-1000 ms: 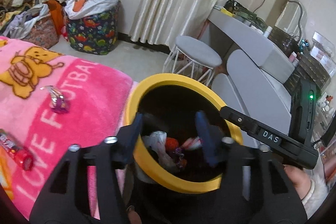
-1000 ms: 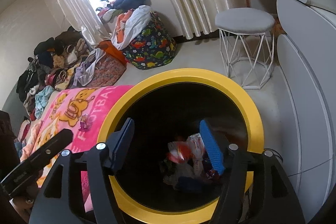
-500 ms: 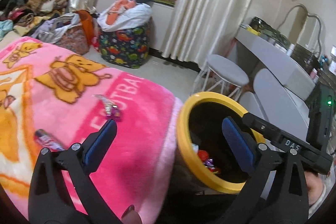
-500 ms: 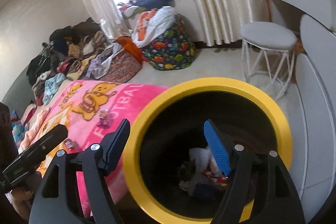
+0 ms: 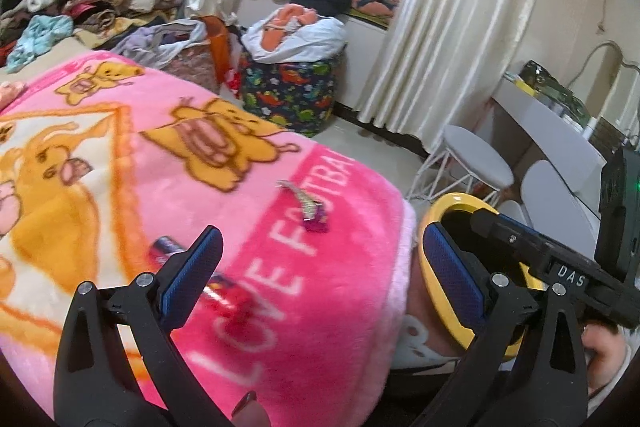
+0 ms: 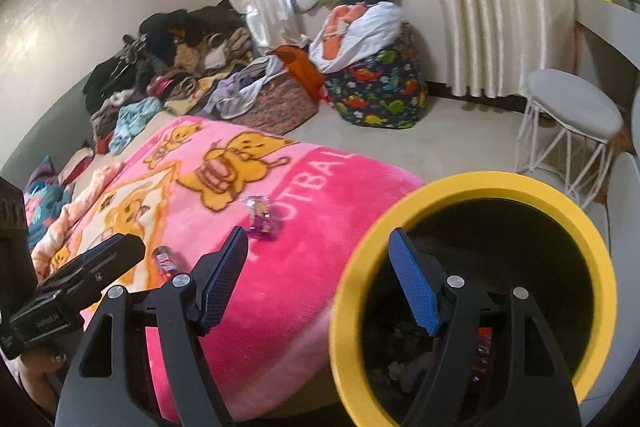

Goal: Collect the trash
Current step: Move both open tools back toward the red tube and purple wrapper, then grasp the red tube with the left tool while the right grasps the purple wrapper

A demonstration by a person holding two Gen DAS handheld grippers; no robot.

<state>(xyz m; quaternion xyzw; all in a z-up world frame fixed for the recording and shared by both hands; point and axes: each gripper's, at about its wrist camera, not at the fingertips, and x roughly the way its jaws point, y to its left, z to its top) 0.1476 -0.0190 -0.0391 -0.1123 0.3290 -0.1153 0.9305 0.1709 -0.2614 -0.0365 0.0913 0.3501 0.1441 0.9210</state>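
Observation:
My left gripper (image 5: 318, 255) stands wide open over the pink blanket (image 5: 340, 307), with nothing between its fingers. A crumpled purple and silver wrapper (image 5: 310, 211) lies on the blanket just beyond the fingertips. A red wrapper (image 5: 228, 293) lies beside the left finger and is partly hidden by it. My right gripper (image 6: 318, 251) is open too and straddles the gap between the blanket edge and the yellow-rimmed bin (image 6: 500, 183). Its right finger hangs over the bin's mouth. Crumpled trash (image 6: 408, 367) lies in the dark bottom. The purple wrapper (image 6: 262, 219) and red wrapper (image 6: 166, 261) sit ahead on its left.
A white stool (image 6: 572, 111) stands behind the bin. A dinosaur-print bag (image 6: 378, 95) and piled clothes (image 6: 180, 59) fill the floor by the window. A white desk (image 5: 552, 131) runs along the right wall. A hand (image 5: 600, 343) grips the right-hand tool.
Both views have swung left, from over the bin's mouth toward the blanket. The left jaws have spread much wider and the right jaws a little. The bin now sits at the right.

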